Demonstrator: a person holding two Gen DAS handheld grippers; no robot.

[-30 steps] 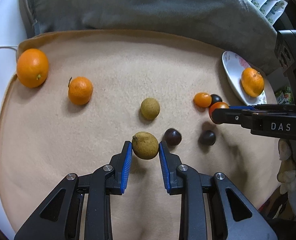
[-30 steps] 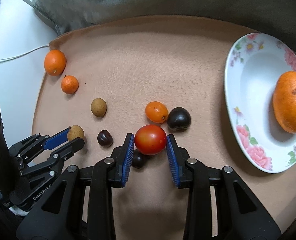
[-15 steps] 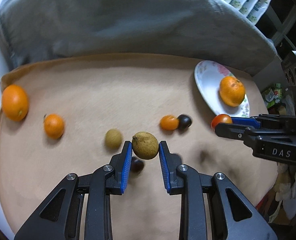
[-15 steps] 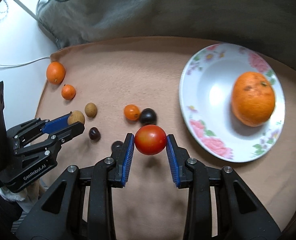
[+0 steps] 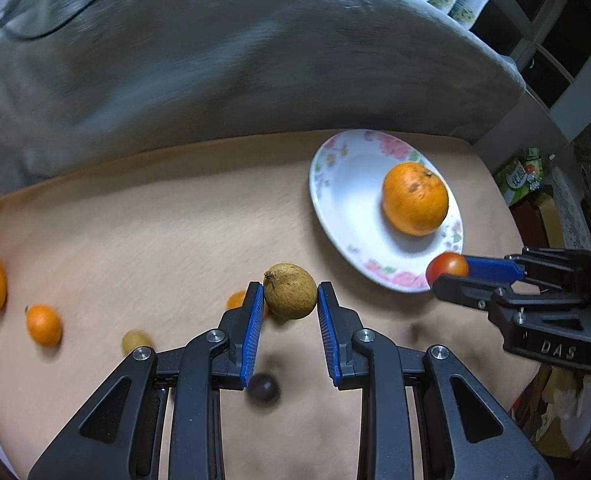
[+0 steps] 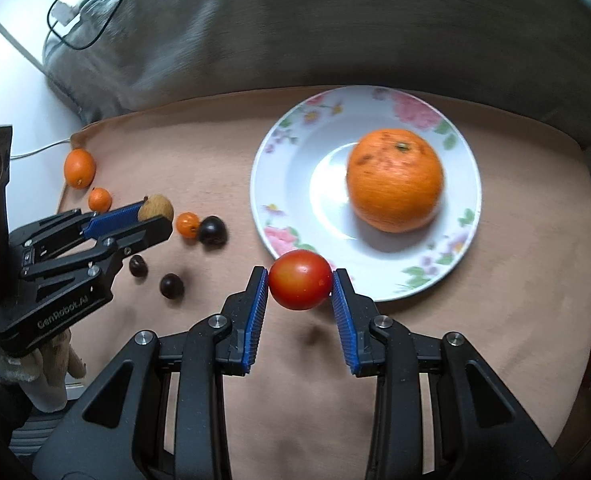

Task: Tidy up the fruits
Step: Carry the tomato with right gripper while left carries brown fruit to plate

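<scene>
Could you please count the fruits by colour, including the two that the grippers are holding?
Orange: 4 - large orange on plate, medium orange, small orange, smallest orange fruit
Dark: 3 - dark fruits
Brown: 2 - held brown fruit in left gripper, loose brown fruit
Red: 1 - tomato in right gripper
Total: 10

White plate (image 6: pixel 461 168) with pink flowers bears an orange mandarin (image 6: pixel 395 179).
</scene>
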